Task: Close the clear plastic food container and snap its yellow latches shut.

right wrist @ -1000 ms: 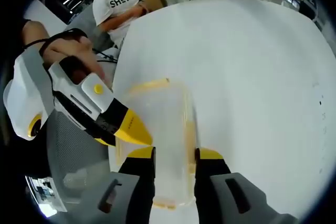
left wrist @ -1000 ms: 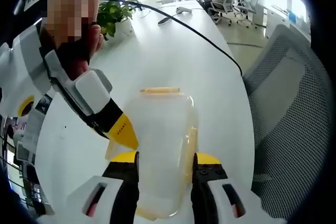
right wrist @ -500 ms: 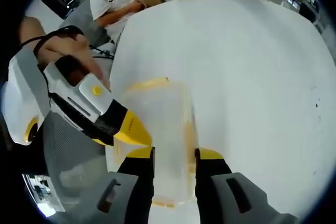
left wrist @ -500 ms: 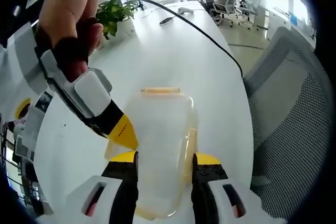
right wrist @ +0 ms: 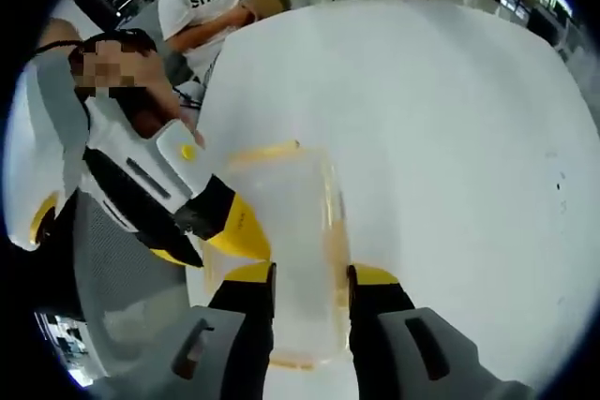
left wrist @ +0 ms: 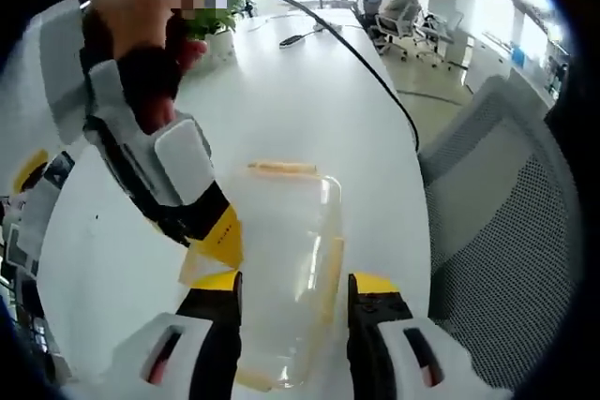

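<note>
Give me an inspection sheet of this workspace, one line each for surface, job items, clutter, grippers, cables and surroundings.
Surface: white table, bare around the job.
Job's things: clear plastic container lies flat with its lid on; yellow latches run along its sides and ends; whether they are snapped cannot be told.
Clutter: potted plant and a small dark object at the far end.
Grippers: left gripper straddles one end of the container, jaws open; right gripper straddles the other end, jaws open.
Cables: black cable crosses the table to its edge.
Surroundings: grey mesh chair beside the table; a seated person beyond it; office chairs farther off.
</note>
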A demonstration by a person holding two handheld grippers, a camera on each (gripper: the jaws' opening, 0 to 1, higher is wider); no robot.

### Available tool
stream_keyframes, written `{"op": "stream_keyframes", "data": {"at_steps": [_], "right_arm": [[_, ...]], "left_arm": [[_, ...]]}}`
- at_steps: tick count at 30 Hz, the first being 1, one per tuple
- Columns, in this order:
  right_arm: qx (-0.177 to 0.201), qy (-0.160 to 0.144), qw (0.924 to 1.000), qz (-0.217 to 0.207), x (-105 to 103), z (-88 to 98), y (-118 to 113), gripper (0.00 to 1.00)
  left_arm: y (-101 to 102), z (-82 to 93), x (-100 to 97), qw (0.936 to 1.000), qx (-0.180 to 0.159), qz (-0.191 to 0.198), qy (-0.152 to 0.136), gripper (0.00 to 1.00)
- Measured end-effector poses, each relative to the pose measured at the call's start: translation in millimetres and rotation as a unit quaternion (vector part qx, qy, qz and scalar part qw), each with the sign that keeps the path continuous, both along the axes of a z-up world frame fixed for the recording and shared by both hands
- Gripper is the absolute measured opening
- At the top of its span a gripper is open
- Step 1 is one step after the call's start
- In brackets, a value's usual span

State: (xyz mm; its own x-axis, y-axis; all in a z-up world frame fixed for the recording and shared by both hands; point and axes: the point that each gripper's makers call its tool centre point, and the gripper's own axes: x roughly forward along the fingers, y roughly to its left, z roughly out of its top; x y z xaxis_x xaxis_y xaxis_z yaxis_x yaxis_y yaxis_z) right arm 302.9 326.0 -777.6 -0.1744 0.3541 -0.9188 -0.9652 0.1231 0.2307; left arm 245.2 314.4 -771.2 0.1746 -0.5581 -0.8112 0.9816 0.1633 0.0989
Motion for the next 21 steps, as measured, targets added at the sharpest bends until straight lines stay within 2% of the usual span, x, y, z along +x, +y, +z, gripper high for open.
{"op": "stream_keyframes", "data": {"at_steps": [2, 5, 8, 11, 12, 14, 17, 19, 21], "right_arm": [[0.007, -0.011, 0.9999, -0.010, 0.4, 0.5, -0.4, 0.28], [0.022, -0.056, 0.9982, 0.004, 4.4, 2.2, 1.2, 0.31], [0.033, -0.078, 0.9964, 0.003, 5.8, 3.5, 0.1, 0.33], [0.033, -0.080, 0.9962, -0.009, 3.0, 5.3, -5.4, 0.32], [0.051, -0.086, 0.9948, -0.022, 2.9, 7.1, -3.6, 0.36], [0.064, -0.089, 0.9933, -0.035, 1.6, 7.1, -5.2, 0.46], [0.075, -0.102, 0.9917, -0.022, -6.3, 6.4, -9.3, 0.58], [0.089, -0.105, 0.9904, -0.012, -13.3, 7.7, -8.9, 0.70], [0.097, -0.108, 0.9894, -0.011, -18.0, 9.1, -9.2, 0.78]], "left_arm": [[-1.7, 1.8, -2.9, 0.9994, -0.017, 0.015, 0.028, 0.44], [-0.9, 2.3, -3.6, 0.9994, -0.015, 0.010, 0.030, 0.47], [-0.7, 2.9, -3.2, 0.9990, -0.015, 0.016, 0.038, 0.48], [0.2, 5.2, -8.0, 0.9978, -0.020, 0.023, 0.059, 0.52], [1.0, 6.2, -8.3, 0.9977, -0.021, 0.024, 0.060, 0.55], [1.6, 7.3, -11.0, 0.9980, -0.020, 0.018, 0.058, 0.61], [2.3, 5.8, -13.0, 0.9982, -0.013, 0.011, 0.058, 0.69], [4.1, 4.4, -11.1, 0.9989, -0.002, 0.008, 0.046, 0.75], [3.0, 7.1, -5.1, 0.9999, 0.002, -0.007, 0.012, 0.82]]}}
